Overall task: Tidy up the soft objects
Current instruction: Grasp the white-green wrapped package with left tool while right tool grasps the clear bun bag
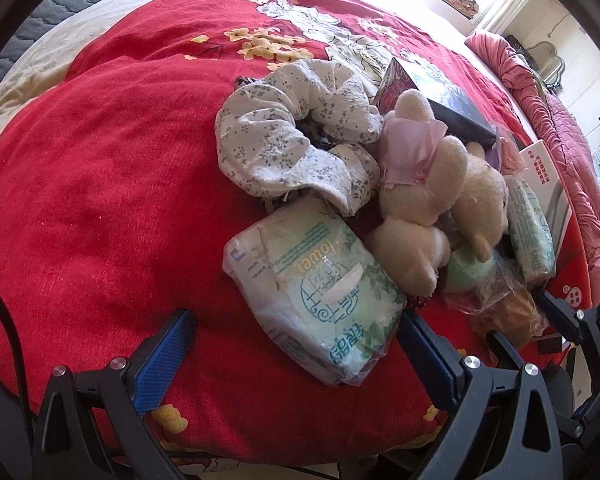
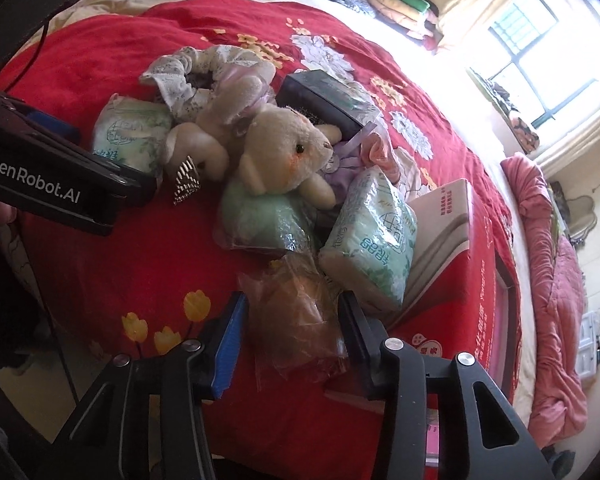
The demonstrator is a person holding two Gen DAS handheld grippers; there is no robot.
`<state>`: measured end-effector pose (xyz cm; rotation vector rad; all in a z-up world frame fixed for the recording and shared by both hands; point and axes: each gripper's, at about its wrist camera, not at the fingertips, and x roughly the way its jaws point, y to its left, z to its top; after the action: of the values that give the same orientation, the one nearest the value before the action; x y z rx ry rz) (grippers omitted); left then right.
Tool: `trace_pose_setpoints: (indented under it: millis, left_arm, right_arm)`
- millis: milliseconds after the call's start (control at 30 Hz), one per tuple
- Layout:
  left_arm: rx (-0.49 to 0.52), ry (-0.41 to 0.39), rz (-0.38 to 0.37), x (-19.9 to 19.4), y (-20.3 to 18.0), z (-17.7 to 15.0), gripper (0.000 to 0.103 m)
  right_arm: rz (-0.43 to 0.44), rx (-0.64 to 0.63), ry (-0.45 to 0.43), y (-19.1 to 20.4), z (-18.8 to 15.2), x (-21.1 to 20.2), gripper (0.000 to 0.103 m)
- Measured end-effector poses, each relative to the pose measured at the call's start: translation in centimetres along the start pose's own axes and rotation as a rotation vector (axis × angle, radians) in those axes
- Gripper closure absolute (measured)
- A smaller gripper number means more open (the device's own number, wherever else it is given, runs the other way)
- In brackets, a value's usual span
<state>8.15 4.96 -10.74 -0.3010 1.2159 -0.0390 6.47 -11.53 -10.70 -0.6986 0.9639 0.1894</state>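
The brown bagged bundle (image 2: 296,320) on the red bedspread (image 2: 120,248) sits between your right gripper (image 2: 294,322)'s wide-open fingers, so you seem poised to close on it, while your left gripper (image 1: 296,344) straddles the tissue pack (image 1: 316,300), also wide.

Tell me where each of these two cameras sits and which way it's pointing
Left wrist: on the left gripper, facing across the red bedspread at a tissue pack; its open fingers show.
Right wrist: on the right gripper, facing a brown bagged item between its open fingers; the left gripper shows too.
Shared: the plush bunny.
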Motion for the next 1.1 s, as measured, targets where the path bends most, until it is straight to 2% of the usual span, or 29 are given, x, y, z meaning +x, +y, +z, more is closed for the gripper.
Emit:
trace_pose_setpoints:
  millis: [100,167,233,367,400,433,767,900,1100]
  left_arm:
    - [0.004,-0.008,0.016,0.1,-0.3,0.1,0.004]
    - [0.013,-0.020,0.021,0.0,-0.5,0.1,0.010]
    - [0.023,-0.038,0.019,-0.1,-0.8,0.4,0.024]
    - [0.028,-0.057,-0.006,-0.3,-0.7,0.6,0.039]
    - [0.021,-0.063,-0.017,-0.5,-0.5,0.6,0.048]
    - [0.012,-0.067,-0.035,-0.7,-0.3,0.6,0.051]
    - [-0.001,-0.046,-0.127,-2.5,0.8,-1.1,0.055]
    - [0.021,-0.060,-0.130,-3.5,0.0,-1.9,0.056]
    - [0.094,-0.131,-0.102,-6.0,-1.8,-2.9,0.056]
  right_arm:
    - [0.002,0.015,-0.017,-0.2,-0.4,-0.1,0.060]
    - [0.014,0.043,-0.035,-0.8,-0.7,-0.7,0.061]
    - [0.051,0.081,-0.064,-1.5,-1.0,-1.5,0.062]
    - [0.136,0.146,-0.088,-2.7,-1.4,-2.3,0.062]
    - [0.146,0.158,-0.089,-3.0,-1.4,-2.3,0.063]
    - [0.158,0.166,-0.095,-3.1,-1.5,-2.4,0.063]
    - [0.218,0.237,-0.182,-3.9,-1.8,-4.5,0.063]
    - [0.231,0.261,-0.227,-4.3,-2.0,-5.4,0.063]
    - [0.249,0.315,-0.319,-5.4,-2.3,-7.2,0.063]
